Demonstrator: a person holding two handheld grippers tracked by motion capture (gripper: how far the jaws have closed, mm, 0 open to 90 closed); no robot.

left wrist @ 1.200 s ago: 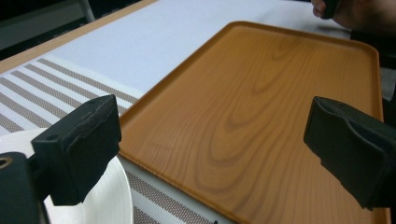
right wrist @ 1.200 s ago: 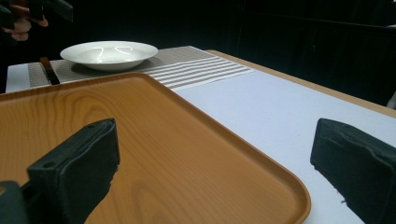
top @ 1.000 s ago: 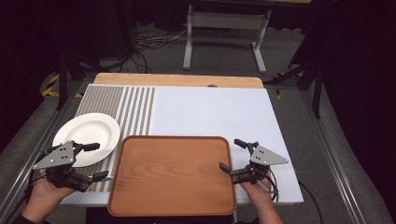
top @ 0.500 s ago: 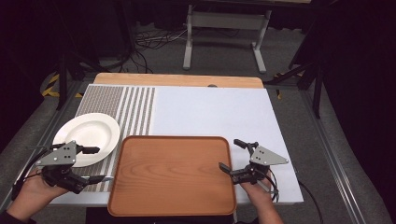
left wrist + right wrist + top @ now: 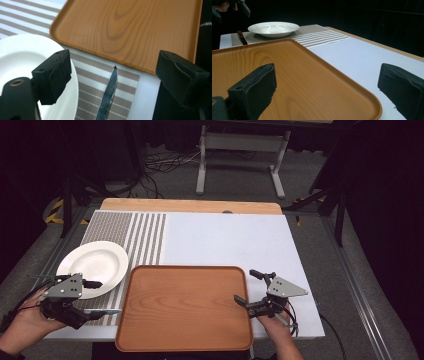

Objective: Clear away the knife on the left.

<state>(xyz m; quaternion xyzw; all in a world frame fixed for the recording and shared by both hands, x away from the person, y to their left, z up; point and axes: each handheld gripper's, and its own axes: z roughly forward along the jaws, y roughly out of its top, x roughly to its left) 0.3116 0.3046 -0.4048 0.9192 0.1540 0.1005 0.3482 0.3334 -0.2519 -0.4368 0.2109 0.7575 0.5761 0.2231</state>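
left of the wooden tray (image 5: 185, 307), on the striped mat (image 5: 127, 232), a knife (image 5: 108, 96) lies flat between the tray's left edge and the white plate (image 5: 95, 267), its tip pointing toward the tray. the left gripper (image 5: 97, 297) hangs over the knife, the blade in the gap between its jaws; the jaws stand wide and have just been closing a little, with the pads clear of the blade. one jaw sits over the plate's rim, the other past the tray's near corner. the plate rests on the mat just beside the tray's far left corner. at the tray's right edge, the right gripper (image 5: 248, 287) gapes wide, one jaw over the wood, the other over the white table cover (image 5: 225, 240), holding nothing.
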